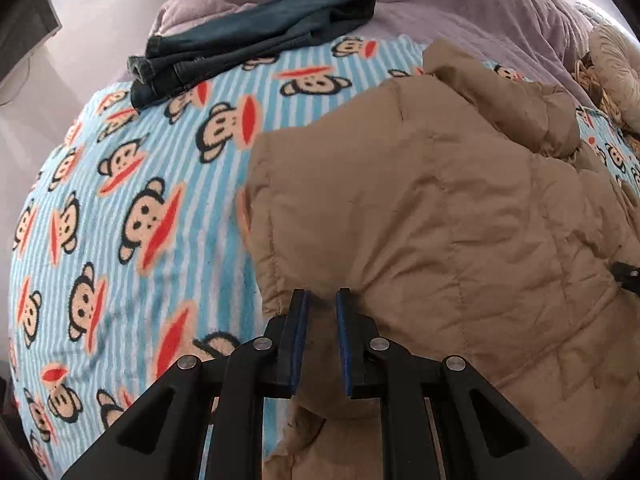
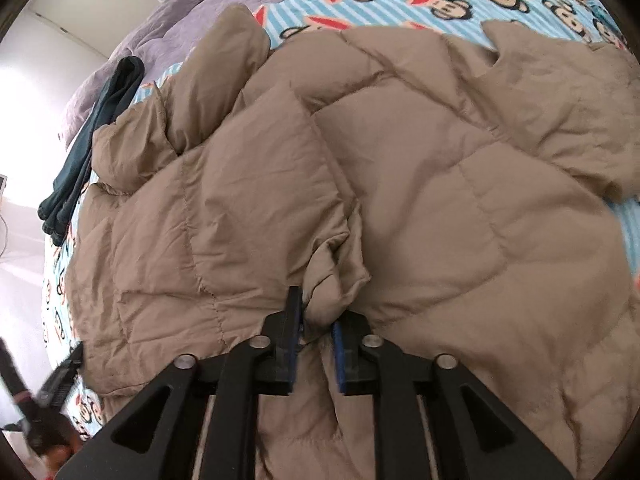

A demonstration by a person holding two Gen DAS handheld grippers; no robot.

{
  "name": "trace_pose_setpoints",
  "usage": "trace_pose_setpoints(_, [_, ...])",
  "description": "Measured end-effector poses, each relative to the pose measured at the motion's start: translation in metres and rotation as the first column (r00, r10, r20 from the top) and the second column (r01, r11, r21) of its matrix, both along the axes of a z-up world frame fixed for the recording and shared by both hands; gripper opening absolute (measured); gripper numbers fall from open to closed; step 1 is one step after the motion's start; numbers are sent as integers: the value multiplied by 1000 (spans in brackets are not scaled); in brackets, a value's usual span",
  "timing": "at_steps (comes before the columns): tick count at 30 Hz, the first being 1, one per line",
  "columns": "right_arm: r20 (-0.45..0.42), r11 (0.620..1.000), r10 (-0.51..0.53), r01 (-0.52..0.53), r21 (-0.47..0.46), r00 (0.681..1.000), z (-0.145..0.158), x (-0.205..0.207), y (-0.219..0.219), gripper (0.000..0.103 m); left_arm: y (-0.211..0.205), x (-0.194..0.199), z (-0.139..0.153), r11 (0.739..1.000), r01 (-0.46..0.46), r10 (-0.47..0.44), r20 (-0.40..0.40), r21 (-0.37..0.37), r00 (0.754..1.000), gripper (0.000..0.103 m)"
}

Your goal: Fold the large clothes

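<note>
The tan puffer jacket [image 2: 360, 184] lies spread on the bed's striped monkey blanket [image 1: 132, 200], its long axis running from about 7 o'clock to 1 o'clock in the right wrist view, one sleeve [image 2: 224, 76] folded up toward 11 o'clock. The left claw [image 1: 322, 300] is pinched on a fold at the jacket's edge. The right claw [image 2: 316, 312] stands slightly parted with a bunched ridge of jacket between its pads; whether they press it I cannot tell. Dark folded jeans [image 1: 248, 36] rest at 11 o'clock. The jacket's near end is cut off below both claws.
</note>
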State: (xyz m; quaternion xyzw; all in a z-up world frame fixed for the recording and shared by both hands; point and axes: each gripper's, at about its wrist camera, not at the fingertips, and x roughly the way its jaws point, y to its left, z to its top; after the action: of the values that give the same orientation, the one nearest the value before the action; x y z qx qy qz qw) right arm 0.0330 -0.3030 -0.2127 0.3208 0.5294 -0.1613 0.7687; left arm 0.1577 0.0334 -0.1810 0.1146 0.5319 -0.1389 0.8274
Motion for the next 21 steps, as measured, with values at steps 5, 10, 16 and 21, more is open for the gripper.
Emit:
trace_pose_setpoints(5, [37, 1000, -14, 14, -5, 999, 30, -26, -4, 60, 9, -4, 20, 999, -9, 8, -25, -36, 1000, 17])
trace_pose_setpoints(10, [2, 999, -27, 27, 39, 1000, 37, -57, -1, 72, 9, -19, 33, 1000, 2, -3, -34, -30, 999, 20])
trace_pose_setpoints(16, [0, 996, -18, 18, 87, 1000, 40, -88, 10, 80, -1, -54, 53, 998, 23, -23, -12, -50, 1000, 94])
trace_pose_setpoints(21, [20, 991, -36, 33, 126, 999, 43, -109, 9, 85, -23, -79, 58, 997, 73, -74, -44, -39, 996, 95])
